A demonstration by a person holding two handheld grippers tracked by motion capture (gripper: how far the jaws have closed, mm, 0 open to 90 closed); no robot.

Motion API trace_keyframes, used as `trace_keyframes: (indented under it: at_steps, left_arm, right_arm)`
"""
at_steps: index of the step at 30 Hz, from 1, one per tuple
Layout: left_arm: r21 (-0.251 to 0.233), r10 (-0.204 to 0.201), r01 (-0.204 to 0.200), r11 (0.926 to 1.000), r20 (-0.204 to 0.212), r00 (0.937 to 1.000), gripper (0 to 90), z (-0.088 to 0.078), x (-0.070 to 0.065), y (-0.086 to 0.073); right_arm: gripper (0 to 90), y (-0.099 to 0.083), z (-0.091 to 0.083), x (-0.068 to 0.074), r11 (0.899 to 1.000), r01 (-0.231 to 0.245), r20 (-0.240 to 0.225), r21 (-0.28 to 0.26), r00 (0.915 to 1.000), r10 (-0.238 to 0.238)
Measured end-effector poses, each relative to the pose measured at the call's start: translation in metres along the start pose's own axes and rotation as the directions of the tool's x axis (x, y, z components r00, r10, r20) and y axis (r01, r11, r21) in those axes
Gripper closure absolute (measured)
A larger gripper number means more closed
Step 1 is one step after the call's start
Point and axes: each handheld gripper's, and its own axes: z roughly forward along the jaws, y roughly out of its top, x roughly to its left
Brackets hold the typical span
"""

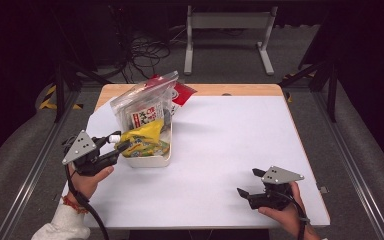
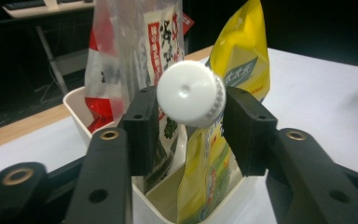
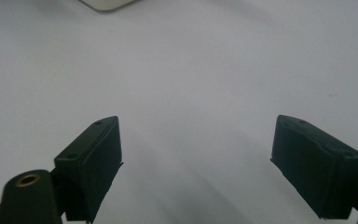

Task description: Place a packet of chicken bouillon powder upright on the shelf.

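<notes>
A white bin (image 1: 150, 161) stands on the left half of the table and holds snack packets. A clear bag (image 1: 140, 102) with printed packs stands upright at its back, next to a red packet (image 1: 182, 92). A yellow spouted pouch (image 1: 142, 137) leans out at the front, its white cap (image 1: 114, 137) pointing left. My left gripper (image 1: 118, 141) sits at the bin's left end, open. In the left gripper view the cap (image 2: 191, 93) lies between the pads (image 2: 142, 126) of that gripper (image 2: 191, 126), in front of the pouch (image 2: 242, 60). My right gripper (image 1: 248, 181) rests open and empty near the front right, its jaws (image 3: 198, 154) over bare white table.
A white mat (image 1: 230, 145) covers the table, with a wooden strip (image 1: 230, 90) showing along the far edge. A grey metal stand (image 1: 227, 30) and loose cables (image 1: 147, 50) lie on the floor beyond. The bin's rim (image 2: 77, 100) is close under the left jaws.
</notes>
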Motion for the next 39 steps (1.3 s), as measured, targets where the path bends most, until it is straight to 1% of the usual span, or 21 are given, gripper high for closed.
trace_keyframes:
  at_steps: [1,2,4,5,7,11,15,17,18,21,24,26,29,30,32,34,39]
  left_arm:
    - [-0.002,-0.004,0.004,1.0,-0.011,0.9999,51.7,-0.002,-0.001,0.0]
    - [-0.009,-0.004,0.004,0.9999,-0.024,0.9997,47.1,-0.003,-0.001,0.0]
    - [-0.009,0.003,-0.004,0.9999,-0.055,0.9985,46.8,-0.007,-0.004,0.0]
    - [-0.023,0.013,-0.014,0.9996,-0.059,0.9982,46.1,-0.009,-0.006,0.0]
    - [-0.029,0.006,-0.007,0.9995,-0.062,0.9981,41.5,-0.012,-0.008,0.0]
    - [-0.025,0.015,-0.016,0.9996,-0.067,0.9976,34.8,-0.015,-0.016,-0.001]
    - [-0.029,0.02,-0.023,0.9993,-0.079,0.9967,29.5,-0.019,-0.026,-0.001]
    - [-0.037,0.015,-0.017,0.9992,-0.076,0.997,27.9,-0.02,-0.03,-0.001]
    - [-0.037,0.012,-0.015,0.9992,-0.084,0.9964,26.7,-0.022,-0.032,-0.002]
    - [-0.058,-0.01,0.005,0.9983,-0.096,0.9954,25.4,-0.025,-0.035,-0.003]
    - [-0.062,-0.011,0.005,0.9981,-0.094,0.9955,24.0,-0.027,-0.037,-0.005]
    - [-0.068,-0.019,0.013,0.9976,-0.086,0.9961,22.4,-0.029,-0.04,-0.007]
    - [-0.054,-0.012,0.007,0.9985,-0.092,0.9957,22.1,-0.029,-0.043,-0.009]
    - [-0.055,-0.014,0.009,0.9985,-0.084,0.9964,22.0,-0.029,-0.043,-0.01]
    - [-0.043,-0.011,0.008,0.9991,-0.088,0.996,22.0,-0.029,-0.044,-0.012]
    - [-0.041,-0.013,0.01,0.9991,-0.078,0.9968,21.3,-0.028,-0.044,-0.013]
    - [-0.002,0.002,-0.002,1.0,-0.075,0.9972,19.6,-0.024,-0.048,-0.018]
  right_arm:
    - [15.8,0.0,-0.001,0.0,1.0,-0.001,0.001,-0.002,1.0,0.001]
    - [15.8,0.0,-0.001,0.0,1.0,0.001,0.003,-0.003,1.0,-0.001]
    - [15.8,0.001,-0.001,0.0,1.0,0.005,0.006,-0.002,1.0,-0.005]
    - [15.8,0.001,-0.001,0.0,1.0,0.006,0.006,-0.004,1.0,-0.006]
    - [15.8,0.001,-0.002,0.0,1.0,0.006,0.008,-0.006,1.0,-0.006]
    - [15.8,0.002,-0.003,0.0,1.0,0.009,0.009,-0.008,0.9999,-0.009]
    - [15.8,0.002,-0.004,-0.001,1.0,0.013,0.015,-0.007,0.9998,-0.013]
    - [15.8,0.002,-0.004,-0.001,1.0,0.014,0.015,-0.007,0.9998,-0.014]
    - [15.8,0.002,-0.004,-0.001,1.0,0.015,0.015,-0.006,0.9998,-0.014]
    - [15.8,0.002,-0.004,-0.001,1.0,0.014,0.016,-0.009,0.9998,-0.014]
    - [15.8,0.002,-0.005,-0.002,1.0,0.012,0.017,-0.01,0.9998,-0.011]
    - [15.8,0.002,-0.005,-0.002,1.0,0.009,0.019,-0.011,0.9998,-0.009]
    - [15.8,0.002,-0.005,-0.003,1.0,0.008,0.018,-0.01,0.9998,-0.008]
    - [15.8,0.002,-0.005,-0.003,1.0,0.007,0.018,-0.009,0.9998,-0.007]
    - [15.8,0.001,-0.004,-0.002,1.0,0.009,0.016,-0.005,0.9998,-0.009]
    - [15.8,0.001,-0.004,-0.002,1.0,0.009,0.014,-0.004,0.9999,-0.009]
    - [15.8,0.001,-0.004,-0.002,1.0,0.009,0.013,-0.002,0.9999,-0.009]
